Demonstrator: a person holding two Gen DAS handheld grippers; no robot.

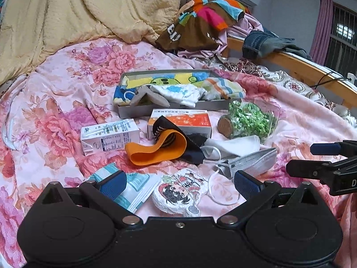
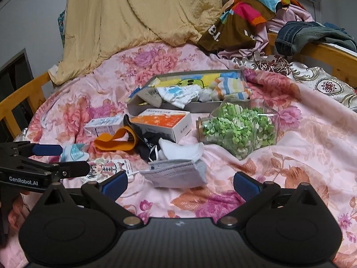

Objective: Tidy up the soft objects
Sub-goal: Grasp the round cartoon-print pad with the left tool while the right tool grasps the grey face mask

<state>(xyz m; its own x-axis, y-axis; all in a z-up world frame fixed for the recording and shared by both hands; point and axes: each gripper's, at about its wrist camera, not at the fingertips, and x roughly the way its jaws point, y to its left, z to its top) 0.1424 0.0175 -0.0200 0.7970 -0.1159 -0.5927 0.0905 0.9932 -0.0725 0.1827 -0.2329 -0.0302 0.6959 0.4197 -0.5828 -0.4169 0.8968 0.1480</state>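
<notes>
A rumpled floral bedspread (image 1: 67, 89), clutter all over it, yellow quilt (image 1: 67, 11) heaped behind. From the left wrist: the left claw (image 1: 179, 184) is spread wide and empty, hanging just above a cartoon pouch (image 1: 180, 192) that sits between its pads. Ahead lies an orange band (image 1: 156, 149), beyond that the tray (image 1: 125, 111) already stuffed with socks (image 1: 178, 93). Off to its right, the right claw (image 1: 312, 158) pokes in. Over to the right wrist: the right claw (image 2: 179, 184) is open wide too, gripping nothing, a grey mask (image 2: 176, 174) just ahead of its left pad and a white mask (image 2: 183, 149) past that. Jar (image 2: 238, 131) and boxes (image 2: 162, 122) are hard, so skip them. Best play, I'd say: drop square over the soft piece, pinch fabric, not bedspread, then carry it to the tray.
</notes>
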